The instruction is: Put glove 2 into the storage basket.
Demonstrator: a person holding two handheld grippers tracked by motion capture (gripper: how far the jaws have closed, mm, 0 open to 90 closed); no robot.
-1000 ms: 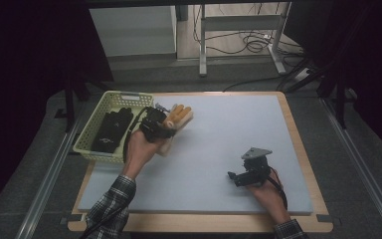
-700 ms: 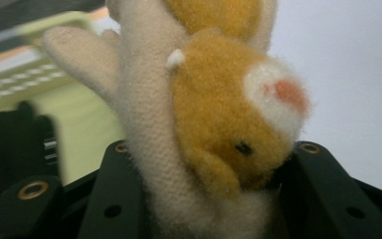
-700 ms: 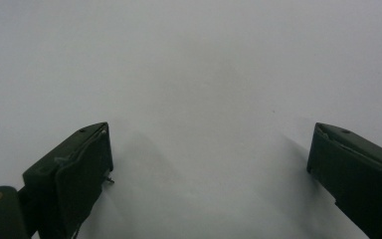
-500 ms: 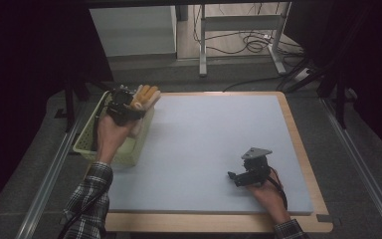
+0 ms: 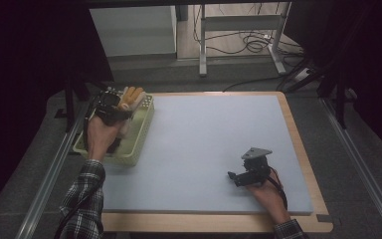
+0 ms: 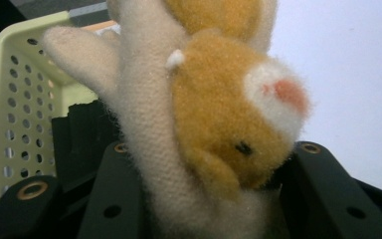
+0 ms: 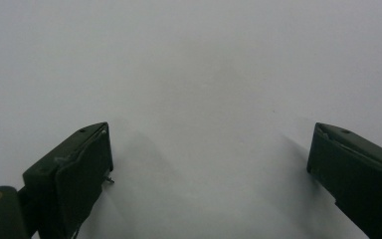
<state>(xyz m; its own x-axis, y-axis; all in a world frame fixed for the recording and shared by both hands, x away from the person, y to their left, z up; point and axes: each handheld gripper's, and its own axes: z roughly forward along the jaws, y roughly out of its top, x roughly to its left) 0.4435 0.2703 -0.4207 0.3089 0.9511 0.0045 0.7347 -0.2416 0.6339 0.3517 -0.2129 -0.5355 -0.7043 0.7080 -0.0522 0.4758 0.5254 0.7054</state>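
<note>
Item: plush toy (image 6: 219, 124), clamped in your left gripper (image 5: 113, 107), carried from mat to over the basket (image 5: 142, 137) at nine o'clock; ready to drop. Right gripper (image 7: 209, 169): jaws apart, idle.

Pale blue mat (image 5: 204, 149) covers the wooden table (image 5: 298, 144); cables (image 5: 248, 42) on the floor at twelve o'clock.

1. We look down from high at the near side onto the mat (image 5: 214, 149).
2. Our left gripper view sits close on the plush toy (image 6: 219, 124), basket (image 6: 15, 109) behind; the high view shares both.
3. Our right gripper view skims the mat.
</note>
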